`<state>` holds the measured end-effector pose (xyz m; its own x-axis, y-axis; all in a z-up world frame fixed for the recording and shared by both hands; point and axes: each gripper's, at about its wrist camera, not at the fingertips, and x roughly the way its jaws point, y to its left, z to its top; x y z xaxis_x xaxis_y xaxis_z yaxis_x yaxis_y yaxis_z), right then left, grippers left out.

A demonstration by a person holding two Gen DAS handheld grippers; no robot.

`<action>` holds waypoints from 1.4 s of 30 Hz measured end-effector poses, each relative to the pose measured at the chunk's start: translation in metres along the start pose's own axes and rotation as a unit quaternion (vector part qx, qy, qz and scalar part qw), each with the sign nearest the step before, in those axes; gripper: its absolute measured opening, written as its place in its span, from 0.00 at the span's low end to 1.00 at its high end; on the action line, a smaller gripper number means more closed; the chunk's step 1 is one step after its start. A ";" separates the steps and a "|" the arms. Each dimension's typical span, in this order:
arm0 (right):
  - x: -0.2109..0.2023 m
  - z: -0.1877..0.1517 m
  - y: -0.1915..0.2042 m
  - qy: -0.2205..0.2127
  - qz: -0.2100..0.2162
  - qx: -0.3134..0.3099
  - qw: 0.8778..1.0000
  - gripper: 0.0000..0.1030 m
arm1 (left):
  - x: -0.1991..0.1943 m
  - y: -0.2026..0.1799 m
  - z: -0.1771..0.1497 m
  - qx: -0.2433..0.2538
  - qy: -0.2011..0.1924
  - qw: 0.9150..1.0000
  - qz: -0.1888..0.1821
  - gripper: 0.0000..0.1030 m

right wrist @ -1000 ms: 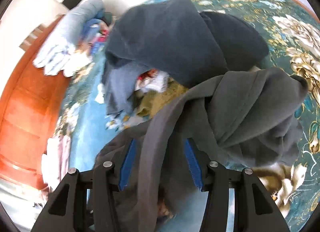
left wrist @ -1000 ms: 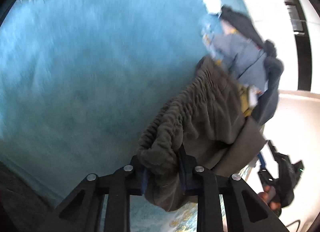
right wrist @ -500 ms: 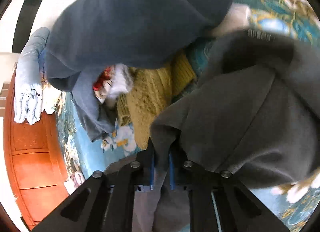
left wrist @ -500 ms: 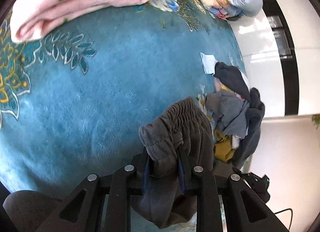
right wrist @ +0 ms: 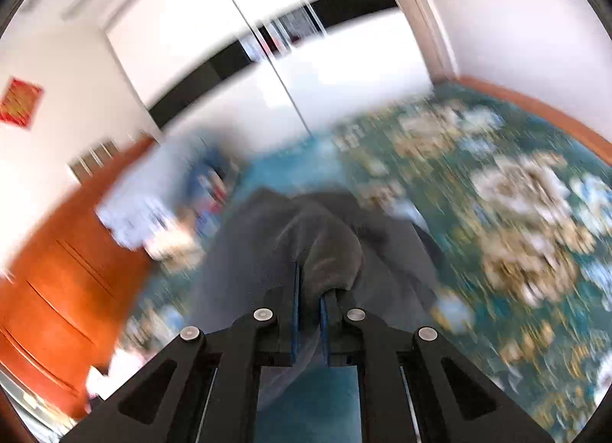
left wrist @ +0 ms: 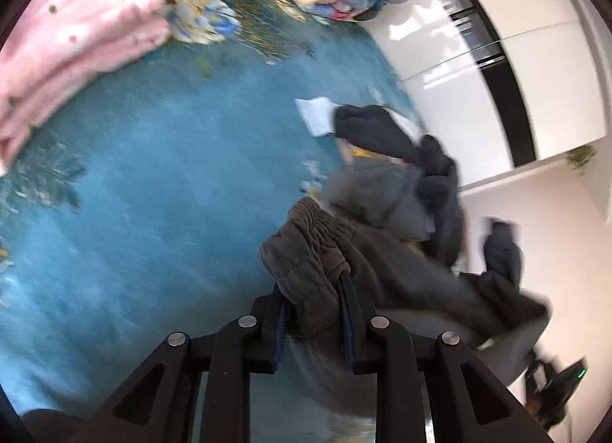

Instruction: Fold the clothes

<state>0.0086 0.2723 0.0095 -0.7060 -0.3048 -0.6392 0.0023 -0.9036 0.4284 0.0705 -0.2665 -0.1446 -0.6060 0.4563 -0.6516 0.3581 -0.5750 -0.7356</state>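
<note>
The left claw [left wrist: 311,313] is pinching the bunched stretchy waistband of a pair of dark grey pants [left wrist: 306,251], and the cloth fills the gap between its two fingers. The rest of the pants hangs away to the right of this claw and trails toward the pile of clothes [left wrist: 401,179] that sits ahead of it and to its right, on the blue bed cover [left wrist: 160,213]. A folded pink blanket [left wrist: 72,49] lies far ahead on the left. The right claw [right wrist: 310,309] is pressed nearly together on another fold of the same grey cloth, which bulges up just in front of its fingers. That view is very blurry, so I cannot tell which part of the pants it holds. The pants are up in the air between the two claws, not flat and not folded. Things could go wrong from here. The left claw holds a thick lump, so the cloth could slip out if it is pulled hard. The loose end hangs close to the pile, so it could catch on another piece and drag it along. If the right claw holds a middle bit and not a corner, the pants may land twisted on the bed.
</note>
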 end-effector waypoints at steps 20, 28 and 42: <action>-0.012 -0.030 -0.015 0.015 0.074 0.041 0.996 0.07 | -0.027 0.035 -0.011 -0.036 -0.052 0.998 0.013 0.24; 0.007 -0.063 -0.004 0.074 0.025 -0.046 0.996 0.07 | -0.027 0.043 -0.007 -0.064 -0.069 0.994 0.051 0.24; 0.149 -0.101 -0.039 0.202 0.144 0.279 0.928 0.57 | -0.033 0.065 -0.008 -0.121 -0.096 0.986 0.060 0.24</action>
<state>-0.0248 0.2313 -0.1667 -0.4103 -0.6992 -0.5855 -0.2967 -0.5047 0.8107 0.1192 -0.3136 -0.1722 -0.6644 0.2445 -0.7063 0.5800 -0.4274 -0.6935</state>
